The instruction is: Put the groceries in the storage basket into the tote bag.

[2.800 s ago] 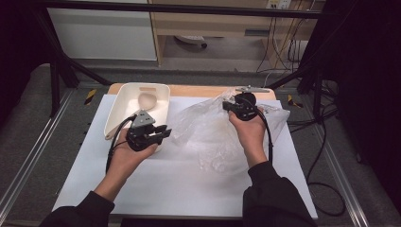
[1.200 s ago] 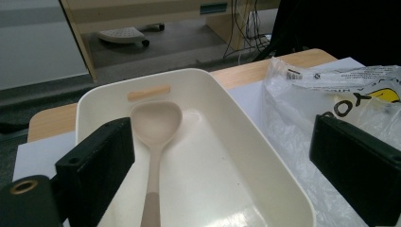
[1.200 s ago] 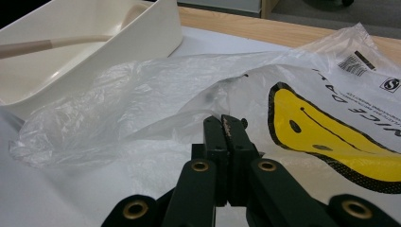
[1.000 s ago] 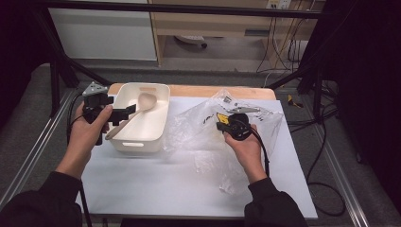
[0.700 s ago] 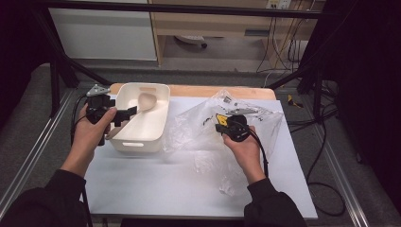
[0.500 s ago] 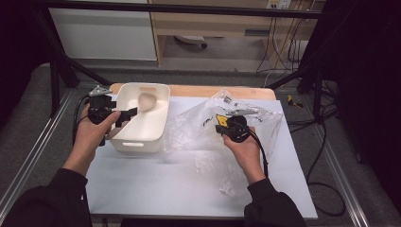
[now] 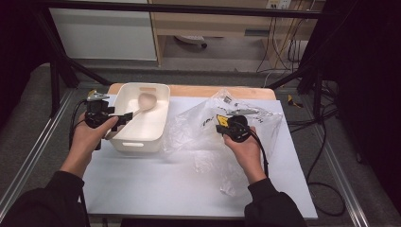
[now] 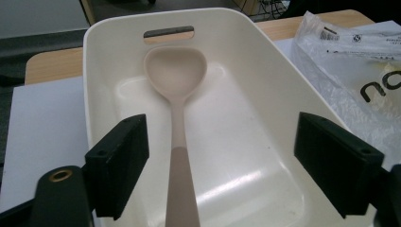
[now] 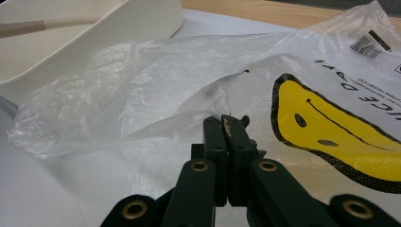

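Note:
A white tub (image 7: 142, 141) stands at the back left of the table, and a beige spoon (image 7: 145, 100) lies in it with its bowl toward the far end. My left gripper (image 7: 124, 118) is at the tub's left front corner, pointing into it. In the left gripper view the tub (image 8: 118, 23) spreads ahead, and the left gripper (image 8: 227, 165) is open wide with the spoon (image 8: 177, 75) handle lying between the jaws, touched by neither. My right gripper (image 7: 226, 126) rests on a clear plastic bag (image 7: 198, 125). Its jaws (image 9: 227, 124) are shut on a fold of the plastic bag (image 9: 142, 71).
A white sheet (image 7: 156, 189) covers the table, and a wooden strip (image 7: 198, 91) shows at the back. Metal rails (image 7: 33, 156) run along both sides. Cables (image 7: 321, 142) hang off the right. The bag carries a yellow print (image 9: 331, 137).
My left gripper moved from in front of the tub to its left corner, and the spoon now lies lower in the tub. My right gripper came down and toward me on the bag.

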